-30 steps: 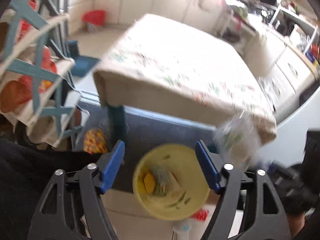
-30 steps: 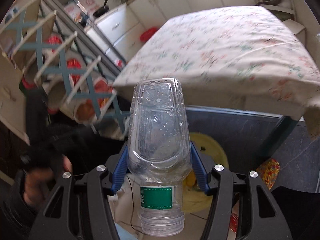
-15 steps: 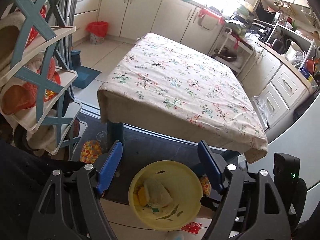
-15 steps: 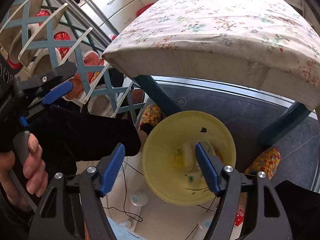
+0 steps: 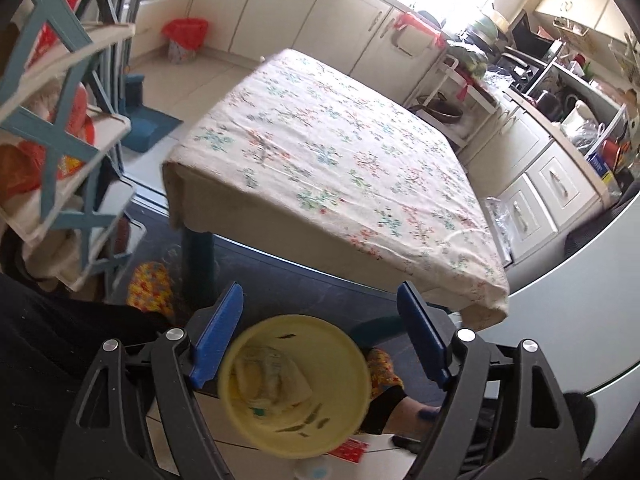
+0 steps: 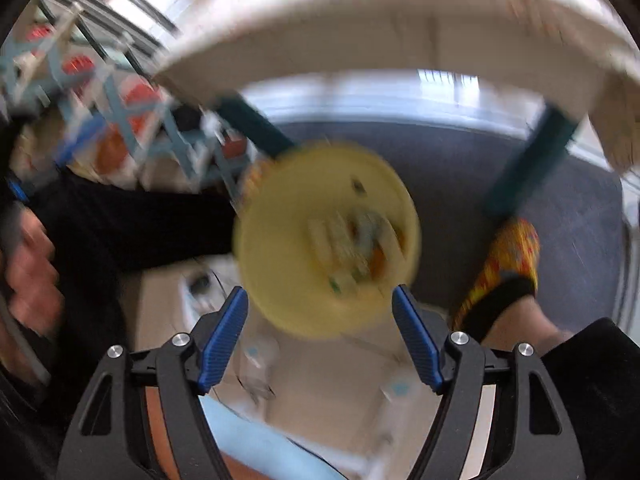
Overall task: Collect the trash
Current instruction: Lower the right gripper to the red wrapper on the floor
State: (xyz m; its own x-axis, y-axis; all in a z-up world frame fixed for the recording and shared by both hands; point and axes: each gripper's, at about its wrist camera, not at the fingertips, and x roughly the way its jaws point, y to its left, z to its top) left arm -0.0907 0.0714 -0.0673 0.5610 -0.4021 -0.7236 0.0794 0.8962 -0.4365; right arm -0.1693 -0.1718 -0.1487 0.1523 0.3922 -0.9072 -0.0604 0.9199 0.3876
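Nowhere legible writing, yellow bin (image 5: 294, 386) included.

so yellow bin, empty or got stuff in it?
Not empty. The yellow bin stands upright with its mouth open, and crumpled wrappers and scraps lie at the bottom; the blurred right wrist view shows them too.

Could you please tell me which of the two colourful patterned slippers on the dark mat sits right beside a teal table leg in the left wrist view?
The left slipper, beside the teal table leg; the other slipper pokes out behind the yellow bowl.
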